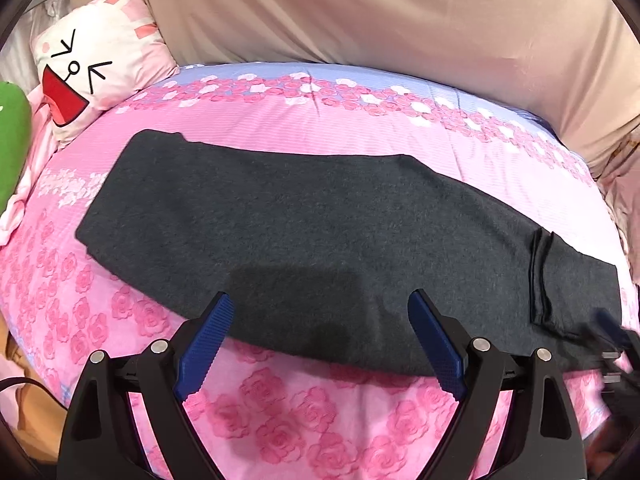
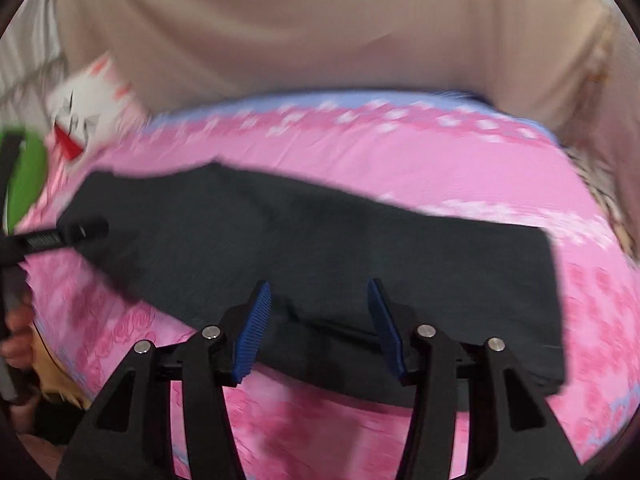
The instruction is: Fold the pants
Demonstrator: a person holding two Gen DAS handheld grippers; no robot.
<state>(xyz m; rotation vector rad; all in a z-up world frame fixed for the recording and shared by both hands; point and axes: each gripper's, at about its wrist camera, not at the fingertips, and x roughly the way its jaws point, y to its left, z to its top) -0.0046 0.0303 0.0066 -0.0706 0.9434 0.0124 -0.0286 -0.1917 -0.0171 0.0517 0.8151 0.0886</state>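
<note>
While its two blue ribbed fingers (image 1: pixel 208 344) stand spread wide with nothing between them, the left gripper (image 1: pixel 322 300) hangs just above the near edge of the dark grey pants (image 1: pixel 320 240) — its shadow falls on the cloth ahead of it. The right gripper (image 2: pixel 318 286) is likewise parted, somewhat less widely, and grips nothing; its fingertips sit over the near edge of the same garment, though that view is smeared by motion blur. The pants lie flat as a long band across the middle of a bed, running from upper left to lower right, with a seam or cuff fold (image 1: pixel 540 276) near the right end. Under them is a pink bedspread (image 1: pixel 280 420) printed with roses, edged at the far side by a pale blue strip. At the far left sits a white pillow (image 1: pixel 92 64) with a cartoon rabbit face, and beside it a green object (image 1: pixel 12 140), only partly in view. A beige draped fabric (image 1: pixel 360 12) fills the background. In the right wrist view the left gripper's black body (image 2: pixel 60 236) appears at the left edge.
</note>
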